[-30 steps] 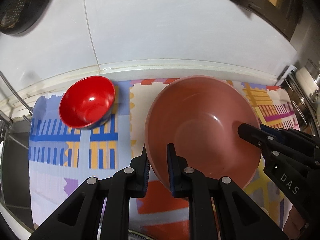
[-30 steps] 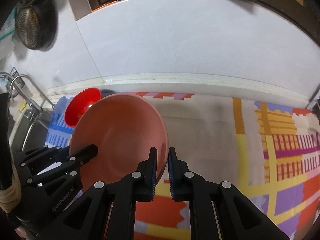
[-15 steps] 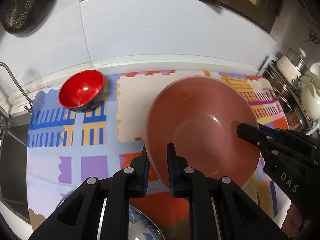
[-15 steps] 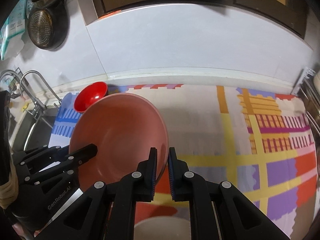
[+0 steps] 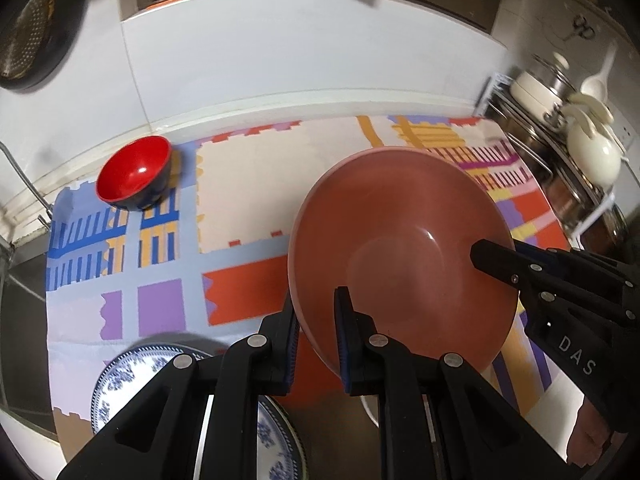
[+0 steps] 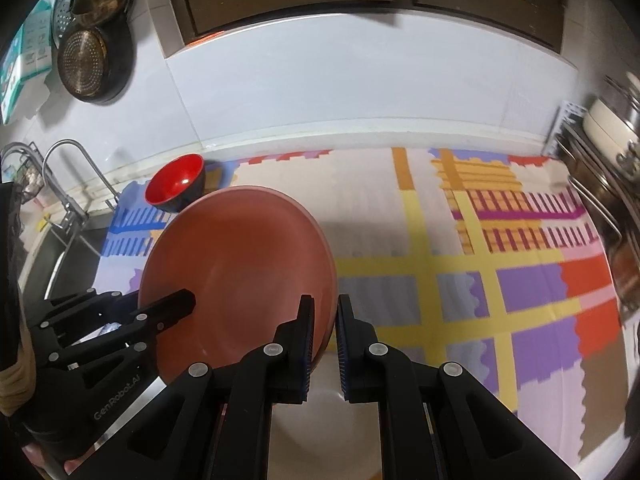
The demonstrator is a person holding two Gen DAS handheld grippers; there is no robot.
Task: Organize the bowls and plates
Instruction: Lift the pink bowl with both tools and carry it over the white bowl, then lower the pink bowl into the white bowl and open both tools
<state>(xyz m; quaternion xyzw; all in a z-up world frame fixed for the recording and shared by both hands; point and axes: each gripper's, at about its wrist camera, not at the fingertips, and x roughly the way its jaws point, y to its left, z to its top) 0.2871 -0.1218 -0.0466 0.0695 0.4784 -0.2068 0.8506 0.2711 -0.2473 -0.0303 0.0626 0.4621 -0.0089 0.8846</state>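
A large pink bowl (image 5: 404,256) is held in the air by both grippers, tilted over the patterned mat. My left gripper (image 5: 316,316) is shut on its near left rim. My right gripper (image 6: 324,320) is shut on its right rim; the bowl (image 6: 240,272) fills the left centre of that view. A small red bowl (image 5: 134,172) stands on the mat at the far left by the wall, also in the right wrist view (image 6: 176,184). A blue-and-white plate (image 5: 132,384) lies below my left gripper. A white dish (image 6: 320,420) lies under my right gripper.
A colourful patterned mat (image 6: 480,260) covers the counter. A sink and tap (image 6: 60,184) are at the left. A rack with pots and a white kettle (image 5: 588,148) stands at the right. Pans (image 6: 92,64) hang on the wall.
Both grippers have lifted and pulled the pink bowl back from the wall. The red bowl looks farther away, and the blue-and-white plate and white dish have come into view below.
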